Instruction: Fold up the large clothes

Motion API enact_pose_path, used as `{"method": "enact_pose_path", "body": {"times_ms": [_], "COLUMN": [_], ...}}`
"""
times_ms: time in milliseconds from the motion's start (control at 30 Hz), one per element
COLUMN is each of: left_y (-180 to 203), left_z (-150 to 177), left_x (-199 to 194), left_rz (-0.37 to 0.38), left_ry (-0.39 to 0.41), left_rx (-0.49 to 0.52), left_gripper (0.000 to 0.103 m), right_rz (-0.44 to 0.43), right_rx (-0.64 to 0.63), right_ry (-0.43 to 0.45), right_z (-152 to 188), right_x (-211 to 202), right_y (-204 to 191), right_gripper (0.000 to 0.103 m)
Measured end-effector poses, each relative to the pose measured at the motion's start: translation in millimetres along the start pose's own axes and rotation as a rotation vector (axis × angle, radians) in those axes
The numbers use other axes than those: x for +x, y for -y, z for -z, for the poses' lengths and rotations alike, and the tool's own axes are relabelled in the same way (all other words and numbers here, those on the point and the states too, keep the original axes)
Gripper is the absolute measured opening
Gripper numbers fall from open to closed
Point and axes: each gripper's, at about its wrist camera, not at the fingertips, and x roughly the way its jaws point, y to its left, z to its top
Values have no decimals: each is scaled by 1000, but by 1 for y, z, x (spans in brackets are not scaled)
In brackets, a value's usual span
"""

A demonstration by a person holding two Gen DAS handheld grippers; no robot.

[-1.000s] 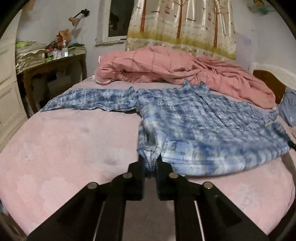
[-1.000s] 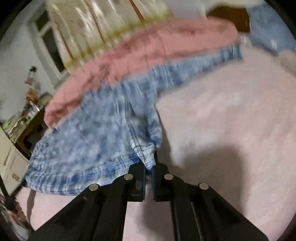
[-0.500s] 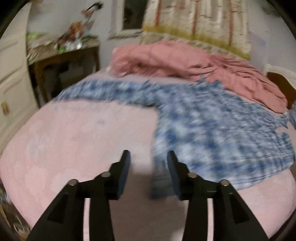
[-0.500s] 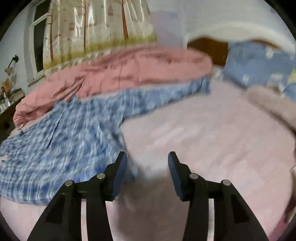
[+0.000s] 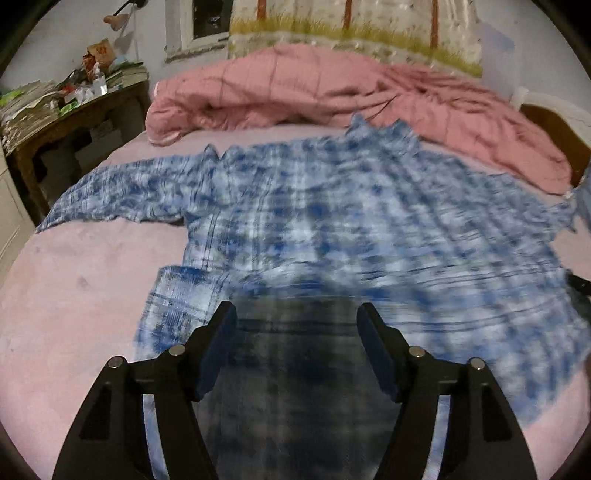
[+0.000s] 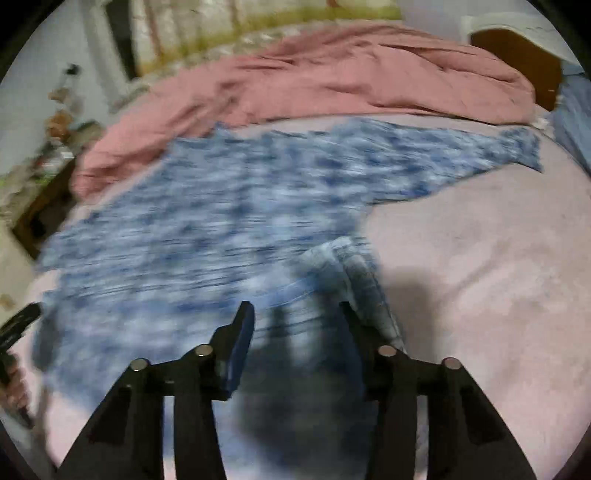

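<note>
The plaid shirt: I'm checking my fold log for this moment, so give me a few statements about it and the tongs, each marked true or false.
1. The blue plaid shirt lies spread on the pink bed sheet. True.
2. The left tongs are shut on the shirt's hem. False: they are open, holding nothing.
3. The right tongs are open. True.
4. The pink quilt covers the shirt. False: it is bunched up beyond the shirt, near the curtain.
5. One sleeve stretches toward the cluttered wooden table. True.
</note>
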Motion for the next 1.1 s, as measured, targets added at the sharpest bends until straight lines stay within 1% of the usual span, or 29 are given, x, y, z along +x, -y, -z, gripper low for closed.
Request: {"method": "enact_pose_path", "body": {"times_ms": [67,100,133,167,200,267,333,367,400,467,500,533,567,600,633,700,733,800,833,867,900,933,967,1033,1067,1100], "left_y": [-8,-12,-14,-15,-14,-12,-7,-5,-6,-10,-13,-20,-26,-36,-47,-72,-84,-106,-113,-119,-124,-129,-134,-141,-144,-146], "left_z": [8,11,12,12,12,12,10,8,5,-1,-5,-9,-14,-21,-28,-44,-52,-68,-77,-86,-94,-105,-117,-139,-149,-158], "left_x": [14,22,27,26,21,7,-4,-12,-18,-36,-42,-50,-55,-58,-60,-58,-56,-50,-46,-43,-40,-36,-30,-19,-16,-12], "left_rz": [-14,-11,-2,2,3,-18,-42,-45,-41,-23,-23,-28,-31,-33,-42,-95,-107,-116,-156,-207,-238,-250,-240,-211,-207,-205], "left_ry": [-9,-31,-53,-47,-24,37,74,94,107,139,153,166,169,166,167,182,186,195,216,248,268,282,284,291,304,320], "left_rx": [-14,-31,-41,-43,-44,-34,-14,-11,-16,-26,-30,-38,-47,-54,-61,-92,-103,-96,-88,-85,-86,-88,-96,-123,-137,-146], "left_gripper": [67,67,67,67,67,67,67,67,67,67,72,78,81,87,91,95,98,100,100,100,100,100,100,100,100,100], "right_rz": [61,87,94,74,58,47,40,15,-3,-10,3,35,55,60,47,32,37,37,30,15,-9,-42,-71,-148,-172,-175], "right_rx": [47,57,67,78,87,71,40,25,10,-61,-109,-156,-182,-206,-229,-264,-288,-333,-337,-330,-317,-294,-269,-188,-140,-87], "right_ry": [-14,-16,-9,3,24,124,255,317,357,410,430,455,467,475,484,502,515,541,561,583,603,617,619,596,579,554], "right_z": [0,3,4,5,6,9,13,16,17,16,15,12,9,6,1,-11,-19,-32,-36,-41,-46,-54,-61,-80,-91,-104], "right_x": [16,20,24,24,19,-3,-28,-41,-51,-68,-75,-83,-88,-95,-101,-111,-115,-123,-127,-129,-129,-127,-122,-107,-97,-85], "right_y": [18,26,34,38,40,37,28,23,17,-2,-13,-26,-36,-46,-56,-71,-83,-105,-116,-124,-134,-145,-151,-164,-169,-174], "right_gripper": [44,44,44,44,44,44,44,47,52,95,99,99,99,100,102,103,103,103,103,103,103,103,103,103,103,103]}}
